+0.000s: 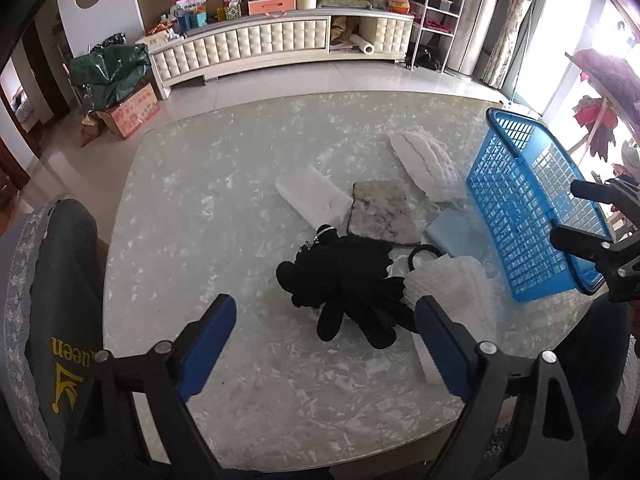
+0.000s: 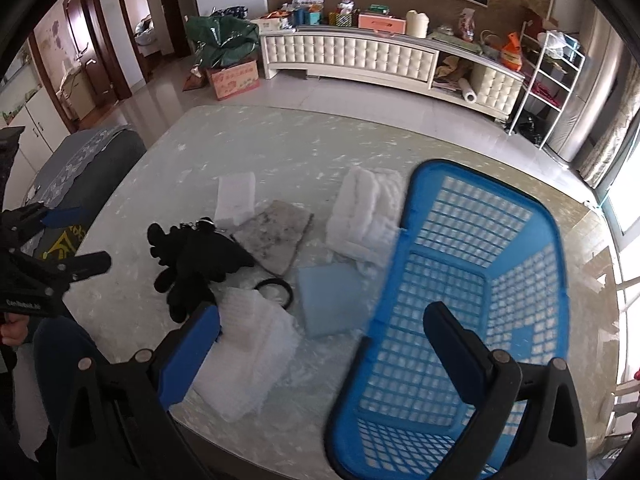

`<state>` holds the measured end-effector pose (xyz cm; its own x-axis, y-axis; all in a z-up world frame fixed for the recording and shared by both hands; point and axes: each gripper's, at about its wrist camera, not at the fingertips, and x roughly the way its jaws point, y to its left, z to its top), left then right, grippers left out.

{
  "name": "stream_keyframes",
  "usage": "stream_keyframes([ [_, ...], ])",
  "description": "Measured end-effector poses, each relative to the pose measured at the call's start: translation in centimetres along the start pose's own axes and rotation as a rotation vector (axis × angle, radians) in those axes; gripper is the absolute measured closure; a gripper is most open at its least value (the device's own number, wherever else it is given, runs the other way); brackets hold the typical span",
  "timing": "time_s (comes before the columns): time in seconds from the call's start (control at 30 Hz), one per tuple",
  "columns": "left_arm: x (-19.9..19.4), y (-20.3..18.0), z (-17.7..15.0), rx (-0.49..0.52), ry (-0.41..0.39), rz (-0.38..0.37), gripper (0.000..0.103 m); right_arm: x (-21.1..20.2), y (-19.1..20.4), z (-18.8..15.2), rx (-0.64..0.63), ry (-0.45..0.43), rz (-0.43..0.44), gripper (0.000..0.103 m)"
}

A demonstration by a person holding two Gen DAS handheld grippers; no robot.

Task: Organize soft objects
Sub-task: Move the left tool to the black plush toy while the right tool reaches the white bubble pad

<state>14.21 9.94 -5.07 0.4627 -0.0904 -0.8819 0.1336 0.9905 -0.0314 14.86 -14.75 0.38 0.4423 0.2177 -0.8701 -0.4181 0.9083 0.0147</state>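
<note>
A black plush toy (image 1: 348, 288) lies on the marble table (image 1: 224, 216), just ahead of my open, empty left gripper (image 1: 326, 312). Around it lie a white foam pad (image 1: 312, 196), a grey fuzzy square (image 1: 380, 214), a white quilted cloth (image 1: 428, 160), a light blue sheet (image 1: 460, 236), a black hair ring (image 1: 424, 254) and a white textured cloth (image 1: 452, 292). A blue plastic basket (image 2: 472, 300) stands at the right. My right gripper (image 2: 320, 320) is open and empty over the basket's near left rim; the plush (image 2: 196, 264) lies to its left.
A grey chair back (image 1: 60, 292) stands at the table's left edge. Beyond the table are tiled floor, a cream TV cabinet (image 1: 280, 40), a cardboard box (image 1: 132, 114) with green bags and a white wire shelf (image 1: 436, 12). Windows are at the right.
</note>
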Motion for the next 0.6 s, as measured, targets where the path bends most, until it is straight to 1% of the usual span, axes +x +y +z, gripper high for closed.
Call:
stream_keyframes([
  [0.23,2.1,1.0,-0.2,-0.010,0.042,-0.020,0.027,2.2,2.4,1.1,-0.018,0.043,0.046,0.006],
  [0.3,3.1,1.3,-0.3,-0.017,0.066,-0.031,0.030,2.9,3.1,1.1,-0.021,0.058,0.059,0.007],
  [0.37,4.1,1.7,-0.3,-0.032,0.091,-0.054,0.034,3.8,3.8,1.2,-0.026,0.081,0.055,0.007],
  [0.43,5.0,1.9,-0.3,-0.038,0.108,-0.073,0.035,4.8,4.1,1.0,-0.018,0.114,0.054,0.007],
  [0.57,6.7,1.9,-0.1,-0.029,0.132,-0.082,0.036,6.5,4.4,0.7,0.012,0.167,0.063,0.007],
  [0.6,7.1,1.8,0.0,-0.026,0.137,-0.091,0.036,6.9,4.6,0.6,0.004,0.171,0.046,0.007],
])
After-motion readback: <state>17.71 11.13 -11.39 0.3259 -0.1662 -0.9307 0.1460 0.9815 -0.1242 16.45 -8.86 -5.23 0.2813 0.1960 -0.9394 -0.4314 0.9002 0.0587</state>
